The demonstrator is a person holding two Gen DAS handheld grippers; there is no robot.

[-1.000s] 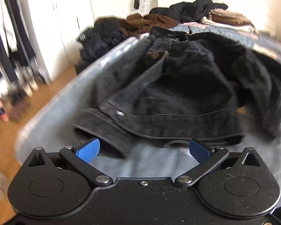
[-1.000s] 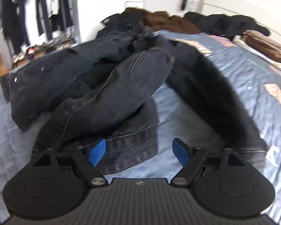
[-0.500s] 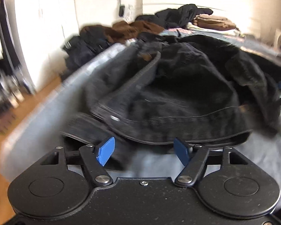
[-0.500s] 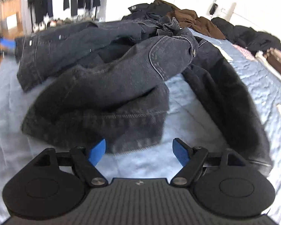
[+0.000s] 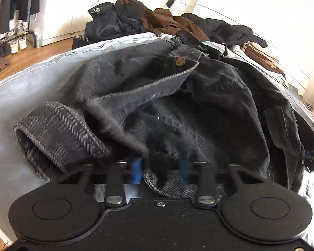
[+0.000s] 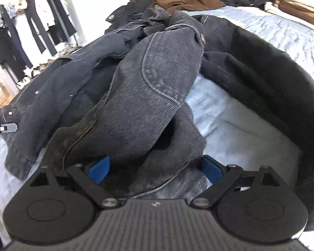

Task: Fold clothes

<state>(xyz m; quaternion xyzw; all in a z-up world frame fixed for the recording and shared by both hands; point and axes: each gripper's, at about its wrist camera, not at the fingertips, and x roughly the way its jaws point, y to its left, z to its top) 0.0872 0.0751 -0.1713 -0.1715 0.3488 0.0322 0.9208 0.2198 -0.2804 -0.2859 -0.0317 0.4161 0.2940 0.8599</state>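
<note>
Denim jacket, dark grey, lying crumpled on the light blue bed, along the bed's near edge. Left tool: its blue fingers stand close together with the jacket's hem edge between them, though motion blur leaves it unclear whether they actually clamp the cloth. Immediately left of this tool, a sleeve cuff opens toward the bed's edge; beyond the tool, a flap with a brass button folds across the body of the jacket.

Right tool: released, its blue pads spread wide on either side of a fold of the jacket's hem, which lies in the gap between them. Above it a sleeve with contrast stitching drapes over the jacket body. To the right, a black garment curves across the bed, touching the jacket at its upper end, with bare bedding between the two lower down.

At the bed's far end, a heap of black and brown clothes and a folded tan stack. Off the bed's side, dark clothes hang on a rack over a wooden floor.
</note>
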